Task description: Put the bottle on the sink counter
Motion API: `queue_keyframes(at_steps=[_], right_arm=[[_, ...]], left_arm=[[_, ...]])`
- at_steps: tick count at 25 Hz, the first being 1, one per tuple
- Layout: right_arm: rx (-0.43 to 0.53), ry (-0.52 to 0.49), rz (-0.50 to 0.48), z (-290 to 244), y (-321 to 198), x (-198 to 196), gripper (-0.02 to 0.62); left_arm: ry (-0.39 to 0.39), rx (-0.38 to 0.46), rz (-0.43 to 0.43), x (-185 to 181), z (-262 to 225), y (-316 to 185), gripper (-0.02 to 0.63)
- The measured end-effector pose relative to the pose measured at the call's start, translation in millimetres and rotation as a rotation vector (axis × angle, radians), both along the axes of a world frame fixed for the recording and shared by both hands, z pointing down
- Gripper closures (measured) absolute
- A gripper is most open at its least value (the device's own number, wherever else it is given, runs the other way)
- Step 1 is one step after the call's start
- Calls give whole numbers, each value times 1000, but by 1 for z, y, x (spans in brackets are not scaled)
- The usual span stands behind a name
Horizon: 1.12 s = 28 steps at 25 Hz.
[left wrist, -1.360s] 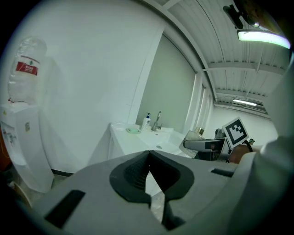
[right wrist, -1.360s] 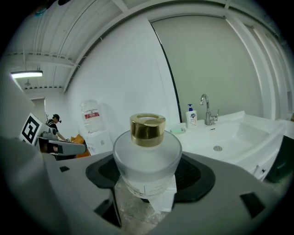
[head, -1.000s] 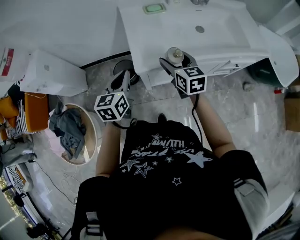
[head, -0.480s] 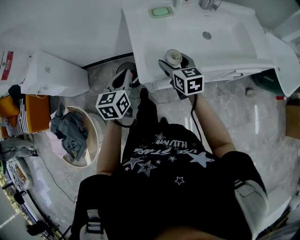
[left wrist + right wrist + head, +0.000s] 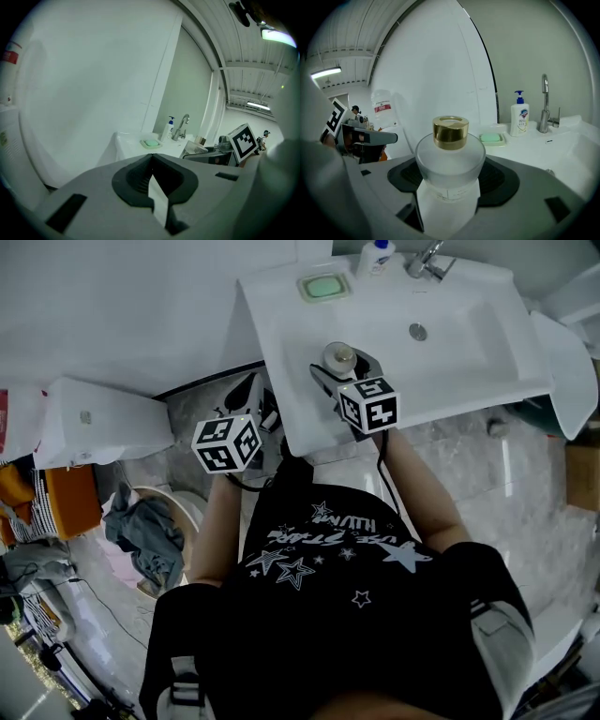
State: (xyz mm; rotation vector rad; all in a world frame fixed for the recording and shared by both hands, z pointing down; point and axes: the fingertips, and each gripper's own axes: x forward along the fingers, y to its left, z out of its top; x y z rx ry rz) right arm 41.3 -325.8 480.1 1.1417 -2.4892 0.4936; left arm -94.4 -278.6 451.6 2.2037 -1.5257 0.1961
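A frosted glass bottle (image 5: 450, 161) with a gold cap stands upright between my right gripper's (image 5: 449, 192) jaws, which are shut on its body. From the head view the bottle (image 5: 338, 358) and right gripper (image 5: 343, 373) are over the front left part of the white sink counter (image 5: 281, 324), beside the basin. My left gripper (image 5: 250, 397) hangs left of the counter's edge, above the floor. Its jaws (image 5: 152, 185) are shut with nothing between them.
A green soap dish (image 5: 324, 285) sits at the counter's back left. A soap dispenser (image 5: 378, 257) and faucet (image 5: 427, 259) stand behind the basin (image 5: 418, 332). A white box-like unit (image 5: 103, 409) and a basket of clothes (image 5: 150, 535) are on the left.
The person has stepped closer to the sink. My right gripper has carried the bottle from the counter's front edge to over the counter top. My left gripper has come along, still shut.
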Motion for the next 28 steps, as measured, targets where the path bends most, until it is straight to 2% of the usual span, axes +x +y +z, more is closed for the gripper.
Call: queue_keyframes(at_steps=[3,7,9,28], right_arm=[[-18,12,7,11,-34,-17,275],[-79,56,8,55,-102,-68,275],[-78,71,4,64,-121,-84,275],[-14,136,-32,63,-137,-98,275]], left_arm=[[7,-21,12,-13,9,-34,599],[38,-101,27,-56,52,-100,598],[44,-113,34,-66,61,-117,598],[35,-96,79,-50,48,-118,598]])
